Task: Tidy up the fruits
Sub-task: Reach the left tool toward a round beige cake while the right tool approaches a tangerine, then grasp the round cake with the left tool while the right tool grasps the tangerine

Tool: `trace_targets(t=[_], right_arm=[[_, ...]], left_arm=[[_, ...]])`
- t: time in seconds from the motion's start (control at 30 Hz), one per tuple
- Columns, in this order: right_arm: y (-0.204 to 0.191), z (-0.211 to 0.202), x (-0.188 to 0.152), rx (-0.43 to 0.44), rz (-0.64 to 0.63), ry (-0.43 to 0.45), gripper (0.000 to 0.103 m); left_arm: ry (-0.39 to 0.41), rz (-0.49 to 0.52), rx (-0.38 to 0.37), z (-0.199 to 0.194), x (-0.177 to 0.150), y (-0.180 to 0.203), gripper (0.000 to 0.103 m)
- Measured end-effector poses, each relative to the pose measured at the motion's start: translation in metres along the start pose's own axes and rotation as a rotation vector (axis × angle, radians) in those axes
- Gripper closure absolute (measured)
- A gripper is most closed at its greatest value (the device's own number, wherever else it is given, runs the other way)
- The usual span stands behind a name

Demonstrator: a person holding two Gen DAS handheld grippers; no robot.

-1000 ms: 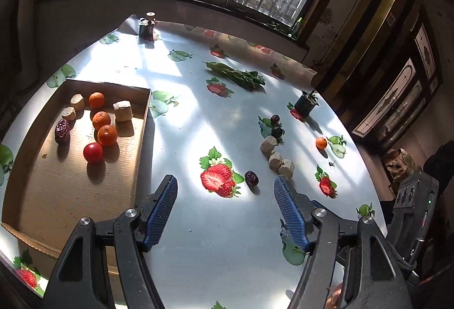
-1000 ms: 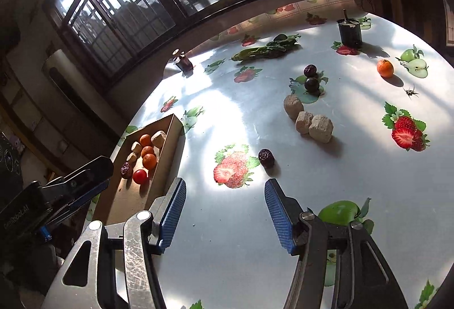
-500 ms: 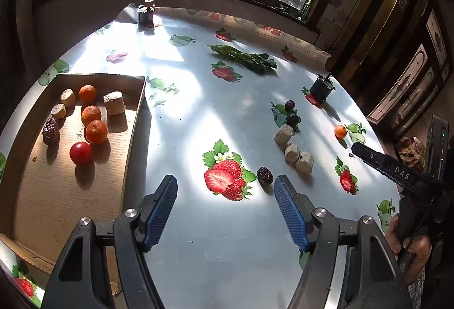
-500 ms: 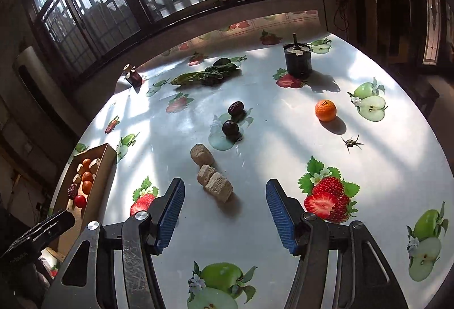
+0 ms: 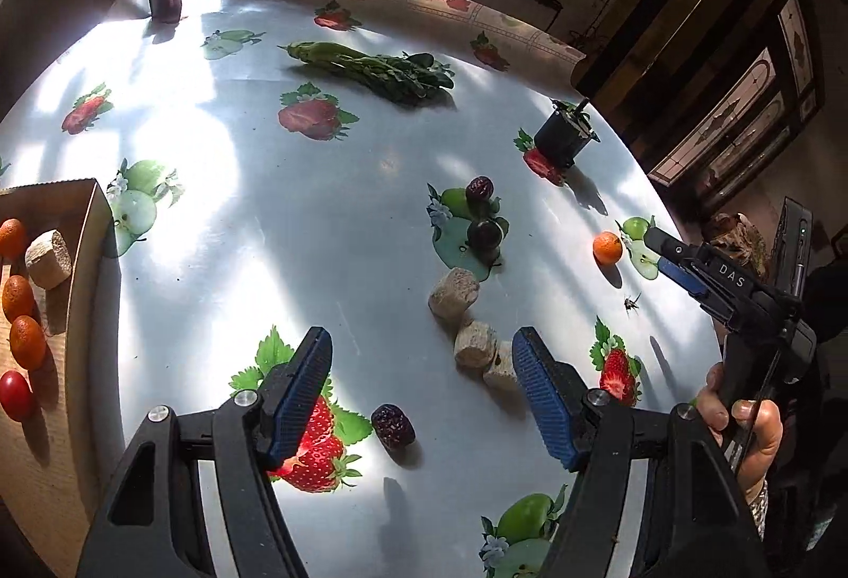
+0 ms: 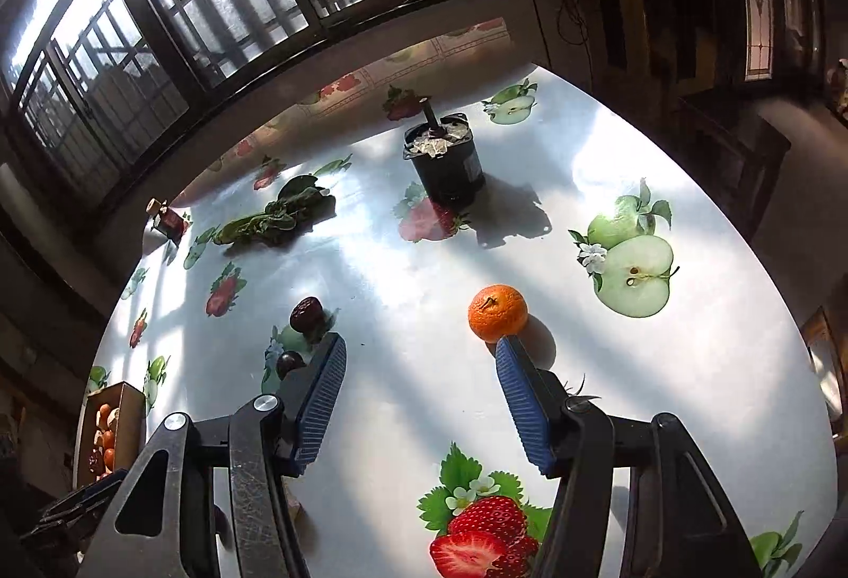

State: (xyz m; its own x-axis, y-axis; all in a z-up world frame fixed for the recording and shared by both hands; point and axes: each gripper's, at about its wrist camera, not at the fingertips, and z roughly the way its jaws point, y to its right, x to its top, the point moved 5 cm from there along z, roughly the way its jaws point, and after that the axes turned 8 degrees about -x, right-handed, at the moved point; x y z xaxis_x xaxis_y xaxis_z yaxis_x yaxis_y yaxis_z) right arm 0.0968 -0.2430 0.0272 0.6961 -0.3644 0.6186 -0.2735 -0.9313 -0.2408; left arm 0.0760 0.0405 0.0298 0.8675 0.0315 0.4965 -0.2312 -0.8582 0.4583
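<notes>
While spread wide above the table (image 6: 403, 291), right gripper (image 6: 418, 366) just short of the small orange (image 6: 497, 313), left gripper (image 5: 421, 366) likewise spread.

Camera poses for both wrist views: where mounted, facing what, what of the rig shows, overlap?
Left wrist: behind the open left tongs, facing the dark date, cardboard box at left; right tongs and hand visible.
Right wrist: behind the open right tongs, facing the mandarin.
Shared: mandarin, black pot, greens.
</notes>
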Motion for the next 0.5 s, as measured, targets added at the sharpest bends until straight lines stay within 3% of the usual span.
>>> trace_targets(t=[0.07, 0.2, 0.5], right_arm=[[0.009, 0.011, 0.004, -0.026, -0.008, -0.014, 0.048], [0.019, 0.035, 0.003, -0.079, -0.040, -0.036, 0.049], [0.015, 0.065, 0.004, -0.071, -0.064, -0.067, 0.049]], left_arm=[[-0.021, 0.000, -0.028, 0.018, 0.008, 0.005, 0.040], [-0.056, -0.019, -0.050, 0.047, 0.019, 0.008, 0.041], [-0.126, 0.041, -0.013, 0.091, 0.016, 0.015, 0.041]])
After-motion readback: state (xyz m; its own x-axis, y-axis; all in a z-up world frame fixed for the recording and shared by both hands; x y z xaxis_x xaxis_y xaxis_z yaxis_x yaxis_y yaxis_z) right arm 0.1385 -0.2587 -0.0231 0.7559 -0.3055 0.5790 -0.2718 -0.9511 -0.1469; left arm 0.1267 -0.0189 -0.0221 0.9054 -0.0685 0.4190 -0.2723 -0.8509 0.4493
